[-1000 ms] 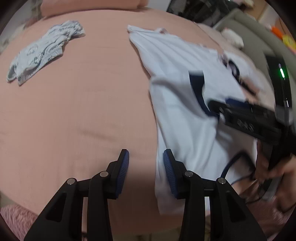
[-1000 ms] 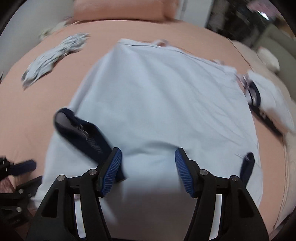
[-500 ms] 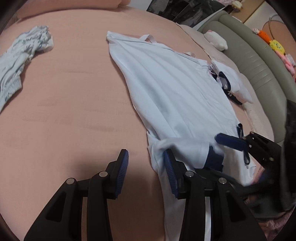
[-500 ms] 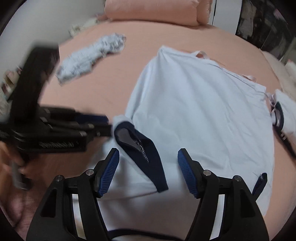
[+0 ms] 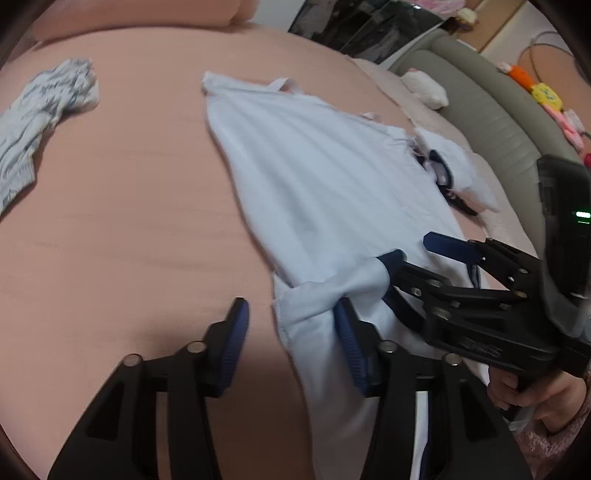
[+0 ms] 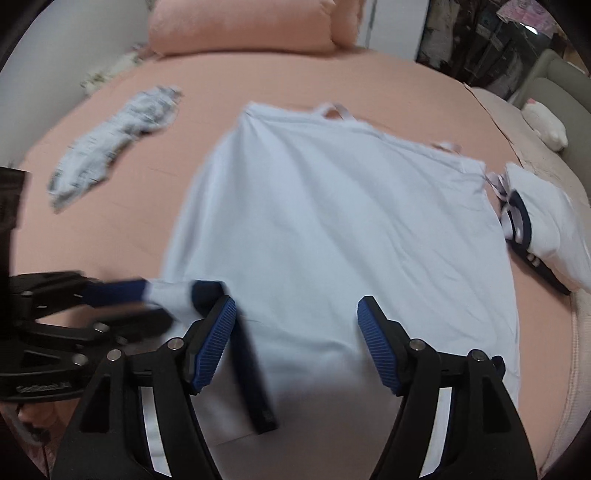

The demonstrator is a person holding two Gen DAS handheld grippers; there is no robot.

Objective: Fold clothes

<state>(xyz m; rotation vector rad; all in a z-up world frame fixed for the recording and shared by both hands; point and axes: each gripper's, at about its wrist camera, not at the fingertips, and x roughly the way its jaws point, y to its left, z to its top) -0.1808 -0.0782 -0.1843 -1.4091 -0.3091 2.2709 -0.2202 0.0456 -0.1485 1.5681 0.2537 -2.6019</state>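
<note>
A pale blue shirt point(image 5: 325, 192) point(image 6: 343, 221) with navy trim lies spread on the pink bed point(image 5: 122, 206). Its near sleeve with a navy cuff point(image 5: 391, 258) point(image 6: 207, 291) is bunched over the body. My left gripper point(image 5: 291, 339) is open, with the sleeve's edge between its fingers. My right gripper point(image 6: 295, 343) is open over the shirt's near part. In the left wrist view the right gripper point(image 5: 417, 254) sits by the sleeve cuff. In the right wrist view the left gripper point(image 6: 129, 299) reaches in from the left at the sleeve.
A crumpled grey-blue patterned garment point(image 5: 40, 122) point(image 6: 114, 136) lies at the far left. A folded white and navy garment point(image 5: 450, 173) point(image 6: 543, 221) lies right of the shirt. A pink pillow point(image 6: 243, 26) is at the head; a grey-green padded bumper point(image 5: 487, 114) runs along the right.
Both grippers have come together at the near sleeve. The sleeve has bunched up more and its cuff has shifted toward the left gripper. Both stay open.
</note>
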